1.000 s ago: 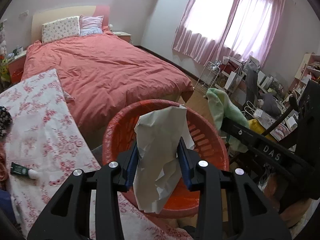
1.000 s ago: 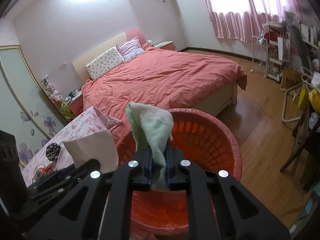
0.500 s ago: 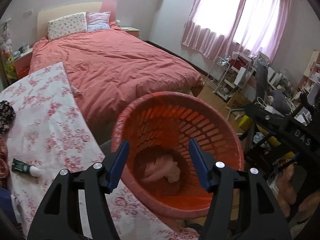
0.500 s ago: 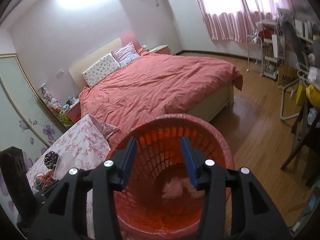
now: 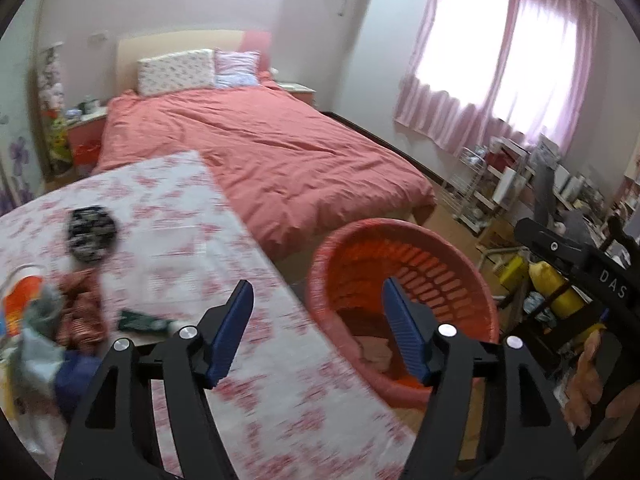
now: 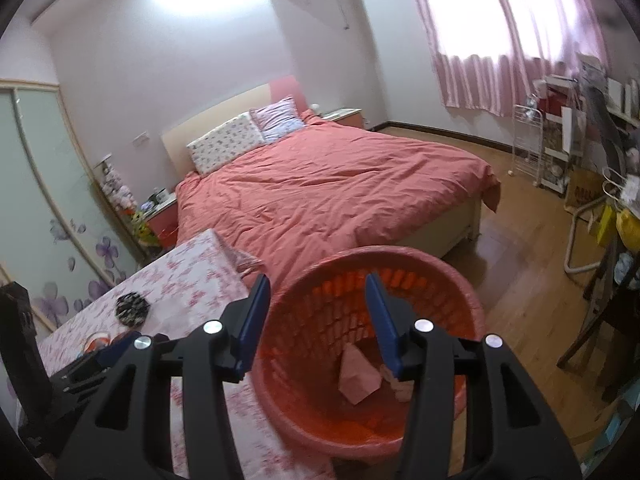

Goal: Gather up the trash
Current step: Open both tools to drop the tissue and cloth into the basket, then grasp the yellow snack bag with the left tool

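Clutter sits at the far left of my left view: a heap of crumpled wrappers and cloth on the floral tablecloth, blurred, so I cannot name each piece. Just right of the heap lies a small dark green tube with a pale cap, flat on the cloth, its long axis running left to right and the cap end pointing right toward my fingers. Farther back on the cloth rests a dark patterned round thing.

My left gripper hangs above the table edge with its blue pads standing apart and nothing between them; they have just been spreading wider. Its left pad is over the cloth, its right pad over the red plastic basket, which stands upright on the floor just beside the table, mouth facing up.

My right gripper is over the same basket, jaws likewise parted and empty, having just been opening. Down on the basket floor lie a folded sheet of paper, tinted pink by the basket, tilted with one corner pointing up, and touching its right side a small crumpled wad.

Beyond it all stretches the bed with a salmon duvet.
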The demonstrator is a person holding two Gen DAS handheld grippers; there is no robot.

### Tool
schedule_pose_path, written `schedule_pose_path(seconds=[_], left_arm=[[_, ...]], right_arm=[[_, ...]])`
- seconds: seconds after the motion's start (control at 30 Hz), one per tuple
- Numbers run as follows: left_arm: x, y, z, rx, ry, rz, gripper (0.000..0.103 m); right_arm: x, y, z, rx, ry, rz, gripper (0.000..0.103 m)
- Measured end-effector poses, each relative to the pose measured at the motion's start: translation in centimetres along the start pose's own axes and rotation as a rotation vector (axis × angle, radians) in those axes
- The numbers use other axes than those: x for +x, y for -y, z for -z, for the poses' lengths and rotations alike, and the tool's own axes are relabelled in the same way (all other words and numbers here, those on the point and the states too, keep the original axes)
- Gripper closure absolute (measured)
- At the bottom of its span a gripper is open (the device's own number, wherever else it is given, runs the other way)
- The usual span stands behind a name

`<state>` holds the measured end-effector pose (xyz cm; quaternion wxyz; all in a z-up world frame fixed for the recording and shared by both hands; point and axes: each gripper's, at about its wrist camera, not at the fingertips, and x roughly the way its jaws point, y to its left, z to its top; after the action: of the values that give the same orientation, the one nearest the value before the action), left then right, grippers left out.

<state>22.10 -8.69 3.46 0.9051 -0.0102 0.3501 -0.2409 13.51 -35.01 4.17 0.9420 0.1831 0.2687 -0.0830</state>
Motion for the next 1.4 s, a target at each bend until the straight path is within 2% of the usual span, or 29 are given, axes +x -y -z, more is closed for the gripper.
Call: schedule_pose_path(seconds=[0.3,0.43,0.57,0.73,0.93,1.07,1.17,1.4], left_arm=[[-5.8,-7.1,3.0,-0.039,0.056,-0.23,0.029],[-8.5,-12.2,5.1,-0.115,0.056,-0.332,0.024],[-10.3,-16.6,7.0,-0.192,0.042,-0.403,0.021],[-10.8,-19.8,8.5,-0.28,0.014,-0.413,0.017],[-9.0,-21.2,9.9,-0.29,-0.05,-0.425,0.014],[-7.5,-22.6,11.4,-0.352,-0.112,-0.389,0.014],[-7.3,-23.2,12.0,-0.39,-0.114,-0.365,0.014],[-7.8,-23.0,11.5,-0.377,-0.077,-0.351,0.03]], right_arm=[[0.6,-8.0,3.1,-0.121,-0.068,-0.083,0.054],[1.6,-11.6,5.3,-0.173,-0.116,-0.108,0.054],[2.9,-14.5,7.9,-0.229,-0.163,-0.113,0.054],[4.2,-17.4,10.4,-0.267,-0.219,-0.129,0.054],[5.2,-19.1,11.6,-0.297,-0.255,-0.132,0.054],[5.9,-19.3,11.8,-0.302,-0.27,-0.123,0.054],[6.5,-19.3,12.0,-0.302,-0.281,-0.116,0.054],[7.7,-19.4,12.1,-0.304,-0.296,-0.112,0.054]])
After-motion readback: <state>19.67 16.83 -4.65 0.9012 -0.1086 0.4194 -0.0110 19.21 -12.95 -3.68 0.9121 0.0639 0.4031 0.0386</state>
